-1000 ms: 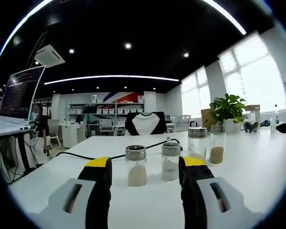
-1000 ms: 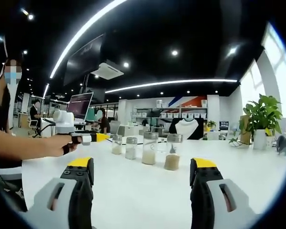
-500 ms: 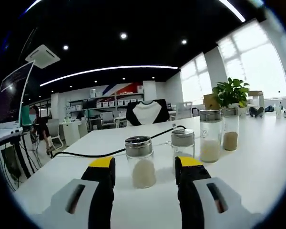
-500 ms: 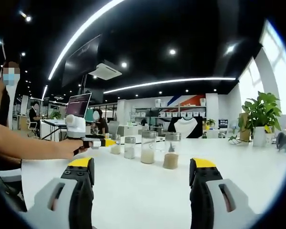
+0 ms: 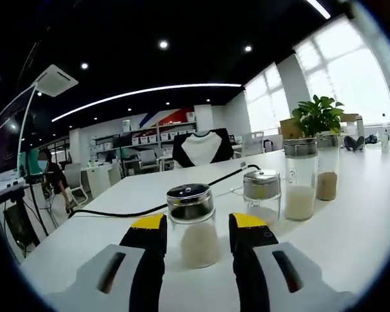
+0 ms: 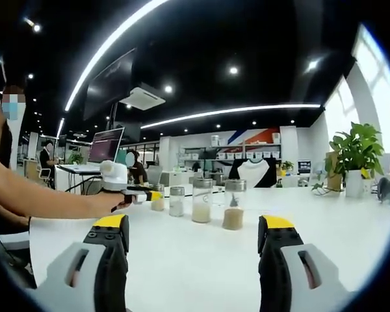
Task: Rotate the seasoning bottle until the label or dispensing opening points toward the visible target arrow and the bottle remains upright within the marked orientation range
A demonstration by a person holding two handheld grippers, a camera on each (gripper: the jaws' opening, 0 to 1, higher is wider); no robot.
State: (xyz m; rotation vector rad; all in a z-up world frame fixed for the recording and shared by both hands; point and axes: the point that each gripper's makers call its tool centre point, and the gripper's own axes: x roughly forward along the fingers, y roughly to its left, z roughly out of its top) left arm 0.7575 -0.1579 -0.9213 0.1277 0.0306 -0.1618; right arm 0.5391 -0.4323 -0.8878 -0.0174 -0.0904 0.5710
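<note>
Four glass seasoning bottles with metal caps stand upright in a row on the white table (image 5: 351, 240). The nearest, a short bottle (image 5: 194, 227) of pale powder, sits between the yellow-tipped jaws of my left gripper (image 5: 196, 224), which is open and close on both sides of it. In the right gripper view the same short bottle (image 6: 157, 198) is the row's leftmost, with the left gripper (image 6: 140, 194) reaching it from a person's hand. My right gripper (image 6: 194, 224) is open and empty, well short of the row.
Behind it stand another short bottle (image 5: 261, 195), a tall bottle (image 5: 299, 179) and a brown-powder bottle (image 5: 327, 172). A black cable (image 5: 143, 210) crosses the table behind them. A potted plant (image 5: 318, 117) stands far right. A person's forearm (image 6: 45, 198) stretches in from the left.
The left gripper has moved forward so its jaws now flank the nearest bottle, and the jaws have narrowed. The right gripper has stayed put.
</note>
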